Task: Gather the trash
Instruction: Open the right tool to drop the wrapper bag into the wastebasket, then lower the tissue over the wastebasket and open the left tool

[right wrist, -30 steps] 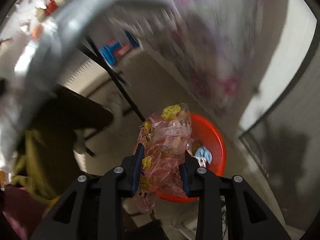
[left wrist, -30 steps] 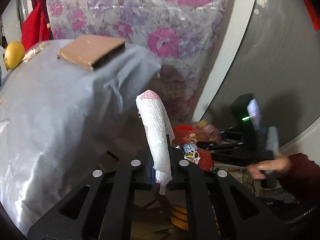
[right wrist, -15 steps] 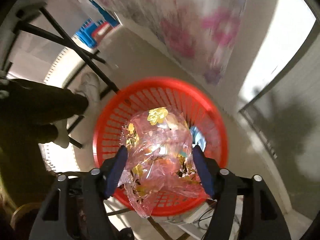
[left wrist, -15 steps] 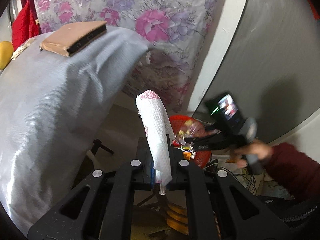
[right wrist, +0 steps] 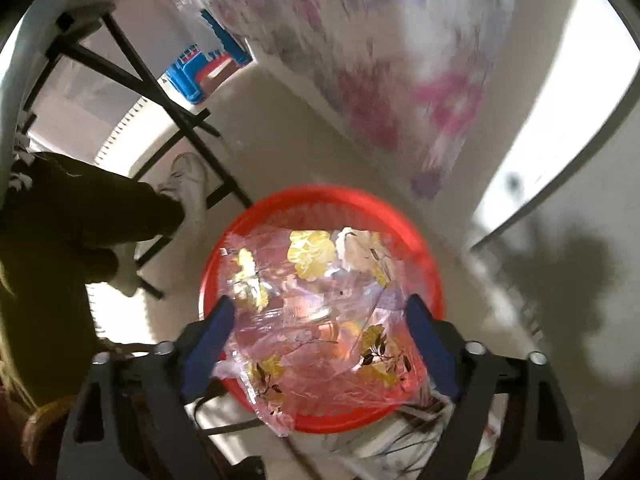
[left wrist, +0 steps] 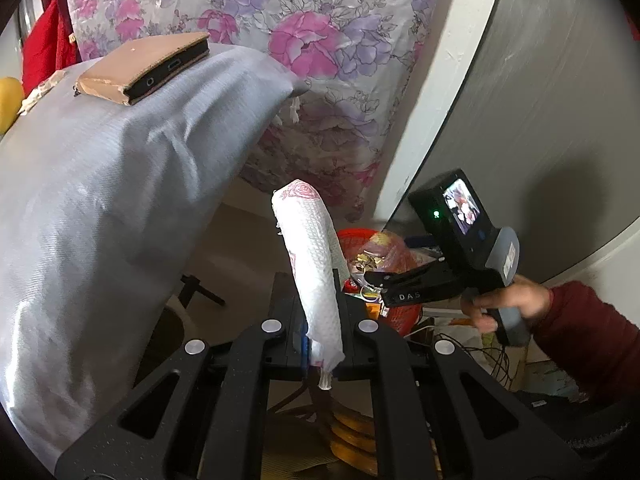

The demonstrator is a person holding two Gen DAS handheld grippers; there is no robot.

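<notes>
My left gripper (left wrist: 320, 316) is shut on a rolled white paper towel (left wrist: 312, 272) with a pink rose print, held upright beside the grey-clothed table (left wrist: 100, 184). My right gripper (right wrist: 320, 320) is open wide over a red plastic basket (right wrist: 424, 264) on the floor. A clear plastic wrapper with yellow flowers (right wrist: 320, 312) lies between the spread fingers, spreading out over the basket. In the left wrist view the right gripper (left wrist: 372, 280) hovers over the same basket (left wrist: 400, 312) with the wrapper (left wrist: 380, 248).
A brown-cased phone (left wrist: 144, 68) lies on the table. A floral plastic-covered mattress (left wrist: 320, 40) leans on the wall behind. Black table legs (right wrist: 160, 100), a blue crate (right wrist: 208, 68) and the person's leg and white shoe (right wrist: 188, 184) are left of the basket.
My right gripper swung down over the red basket and opened; the wrapper it pinched now spreads loose between its fingers. My left gripper kept its hold and turned right toward the basket.
</notes>
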